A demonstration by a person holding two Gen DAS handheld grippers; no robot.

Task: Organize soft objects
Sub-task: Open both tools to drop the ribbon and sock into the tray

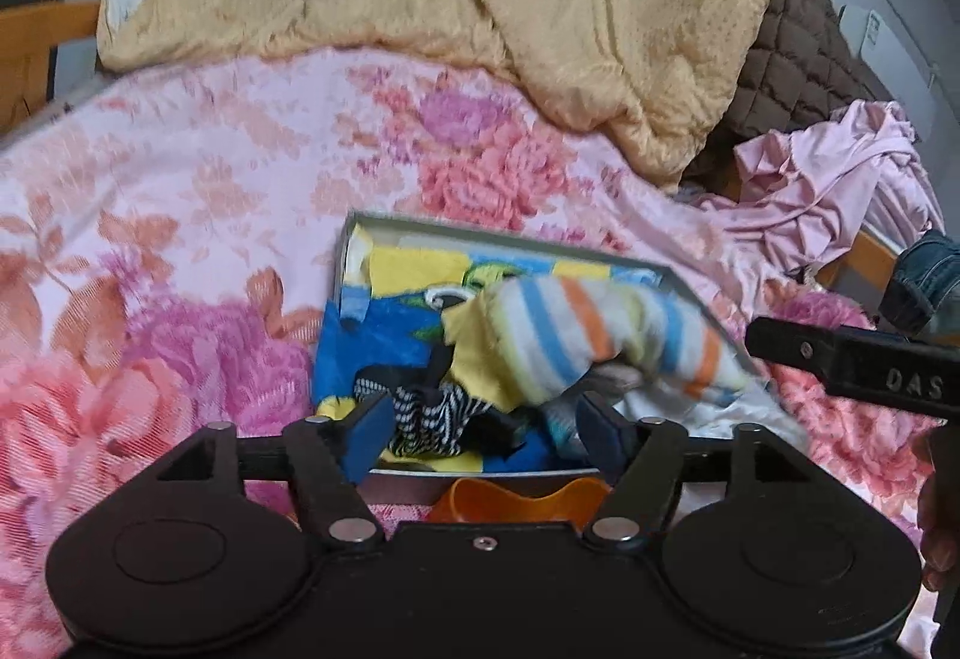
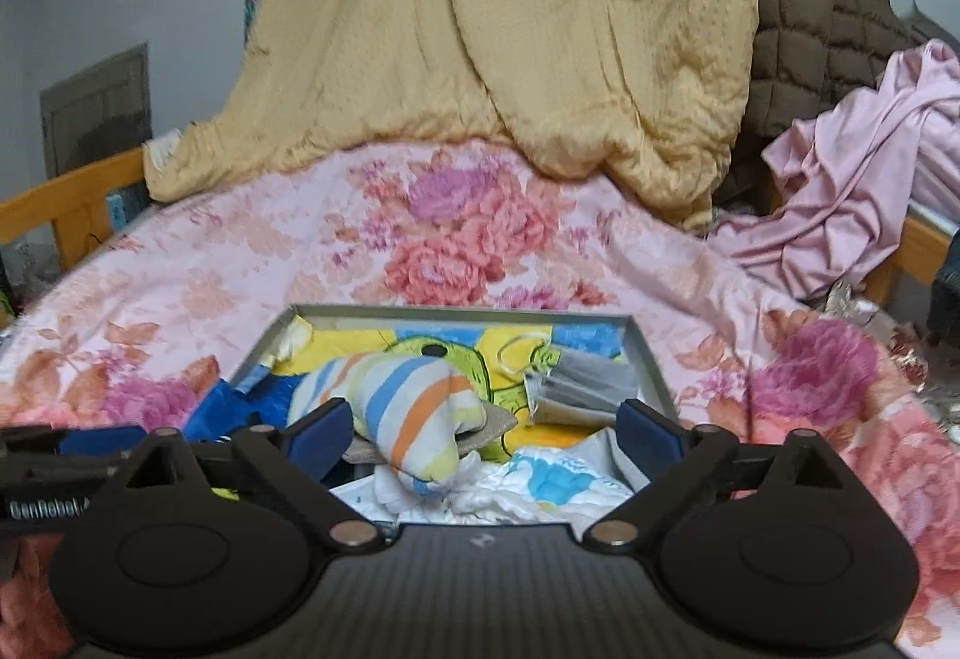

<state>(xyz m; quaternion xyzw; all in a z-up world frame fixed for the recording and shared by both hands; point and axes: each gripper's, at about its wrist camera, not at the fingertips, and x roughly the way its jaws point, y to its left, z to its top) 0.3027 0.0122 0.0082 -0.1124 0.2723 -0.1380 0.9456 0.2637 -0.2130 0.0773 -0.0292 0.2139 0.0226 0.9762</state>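
**Striped sock lies in the box, both tongs let go**

While both grippers hang just over the near edge of the grey box (image 2: 645, 353), the striped sock (image 2: 408, 407) lies inside it, sprawled across the other soft things and free of any pad. The left gripper (image 1: 480, 428) has its jaws spread, with only a black-and-white knitted piece (image 1: 432, 413) showing in the gap below them and no pad pressing on it. The right gripper (image 2: 486, 434) stands wider still, its blue pads either side of the sock's lower end but apart from it. Both tongs are therefore released and hold nothing.

The box sits on the floral bedspread (image 2: 240, 239), towards its near edge; it holds a yellow-and-blue cartoon cloth (image 2: 468, 353), a grey folded piece (image 2: 582, 383) by the right wall and a white cloth with blue print (image 2: 540, 479) at the near right corner. A yellow quilt (image 2: 510, 29) is heaped at the bed's far edge, a pink garment (image 2: 852, 191) at the far right.

By my judgement the placing step is finished for this sock. The next move calls for finding another loose soft thing outside the box, the pink garment perhaps, and bringing open jaws to a fold thick enough to pinch.
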